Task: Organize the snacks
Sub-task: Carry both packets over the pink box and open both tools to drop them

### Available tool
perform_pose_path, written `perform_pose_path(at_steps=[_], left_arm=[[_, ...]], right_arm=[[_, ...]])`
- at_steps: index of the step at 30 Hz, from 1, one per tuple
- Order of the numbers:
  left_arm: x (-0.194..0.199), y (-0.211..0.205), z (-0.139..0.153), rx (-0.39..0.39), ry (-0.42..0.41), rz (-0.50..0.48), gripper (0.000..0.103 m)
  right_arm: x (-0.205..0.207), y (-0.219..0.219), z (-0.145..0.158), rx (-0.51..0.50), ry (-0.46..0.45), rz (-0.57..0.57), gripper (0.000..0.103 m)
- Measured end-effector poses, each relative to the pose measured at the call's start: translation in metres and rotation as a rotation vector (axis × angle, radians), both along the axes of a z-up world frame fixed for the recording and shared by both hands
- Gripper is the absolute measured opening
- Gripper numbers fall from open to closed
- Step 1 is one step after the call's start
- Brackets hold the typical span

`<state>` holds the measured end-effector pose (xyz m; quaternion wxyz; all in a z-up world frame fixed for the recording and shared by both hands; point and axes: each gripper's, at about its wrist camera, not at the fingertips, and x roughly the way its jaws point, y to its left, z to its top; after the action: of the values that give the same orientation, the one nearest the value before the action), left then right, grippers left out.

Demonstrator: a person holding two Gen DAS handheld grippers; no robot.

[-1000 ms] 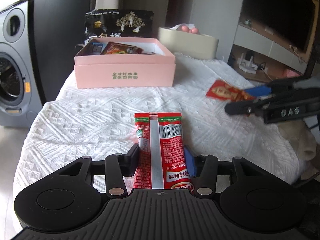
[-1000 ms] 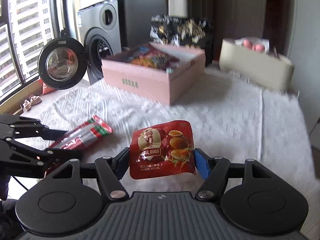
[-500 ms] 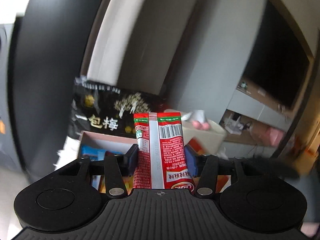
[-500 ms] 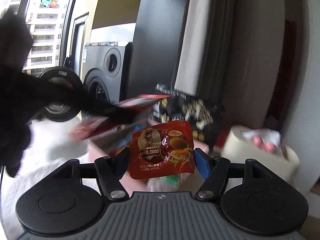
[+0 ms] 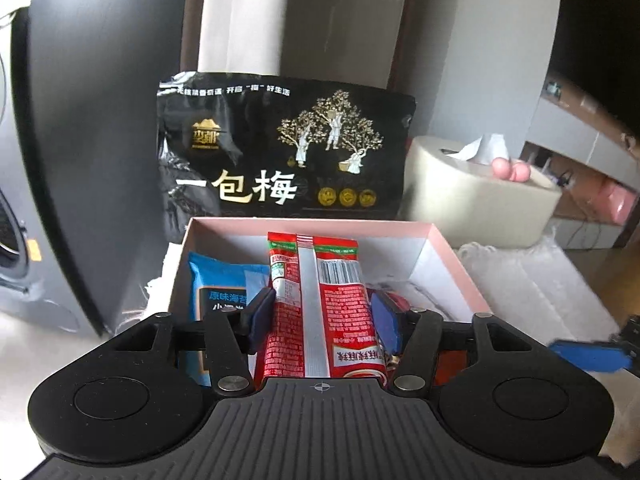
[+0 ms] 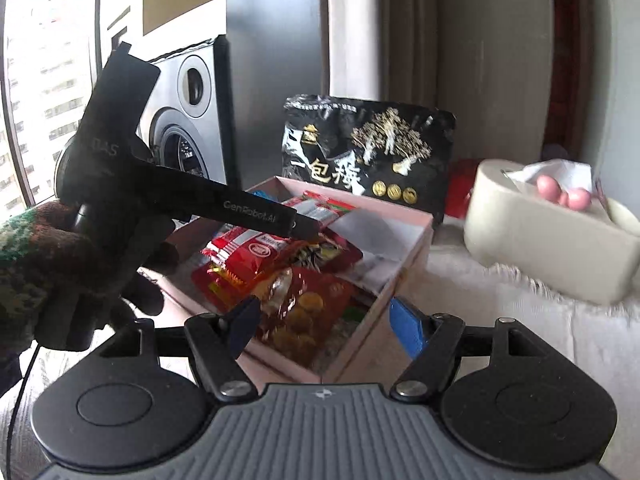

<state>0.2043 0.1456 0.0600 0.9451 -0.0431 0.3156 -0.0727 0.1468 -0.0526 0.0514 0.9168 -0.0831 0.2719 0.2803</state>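
Observation:
Over the open pink box [image 5: 304, 222] my left gripper [image 5: 322, 312] holds a long red snack packet [image 5: 316, 308] with a silver seam. Its jaws are opening, and both pads still touch the packet's edges. In the right wrist view one left finger [image 6: 248, 210] reaches over the box [image 6: 360, 344], with the packet's end [image 6: 320, 206] past its tip. My right gripper [image 6: 326, 320] hangs open over the near corner. The red quail egg packet [image 6: 300, 304] is blurred below it, clear of the blue pad [image 6: 406, 332].
A blue seaweed pack [image 5: 216, 280] and several red packets [image 6: 256, 252] lie in the box. Behind it stands a black plum bag [image 5: 280, 152], with a beige tissue box [image 5: 472, 208] to the right. A washing machine [image 6: 184, 120] is far left. A gloved hand [image 6: 60, 264] holds the left gripper.
Both grippers moved from above the white cloth to above the pink box. The quail egg packet left the right jaws and dropped toward the box. The left jaws stand a little wider.

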Motion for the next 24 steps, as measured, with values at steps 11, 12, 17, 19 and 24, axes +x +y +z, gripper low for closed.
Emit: perform_pose_path(at_steps=[11,12,17,19,24], left_arm=[[-0.055,-0.013,0.038,0.018,-0.196,0.061,0.056],[-0.066,-0.014,0.043,0.009,-0.219,0.053,0.056],[-0.128,-0.023,0.04,-0.044,-0.192,0.048,0.056],[-0.159,-0.03,0.024,-0.083,-0.145,0.059,0.056],[-0.218,-0.058,-0.028,-0.1,-0.014,0.126,0.056]], right_arm=[[-0.069,-0.028,0.003,-0.039,-0.044,-0.042,0.076],[-0.076,-0.032,0.001,-0.041,-0.041,-0.048,0.077],[-0.102,-0.053,-0.02,-0.06,-0.002,-0.082,0.078],[-0.108,-0.061,-0.028,-0.04,0.037,-0.095,0.078],[-0.112,-0.072,-0.045,0.017,0.121,-0.11,0.078]])
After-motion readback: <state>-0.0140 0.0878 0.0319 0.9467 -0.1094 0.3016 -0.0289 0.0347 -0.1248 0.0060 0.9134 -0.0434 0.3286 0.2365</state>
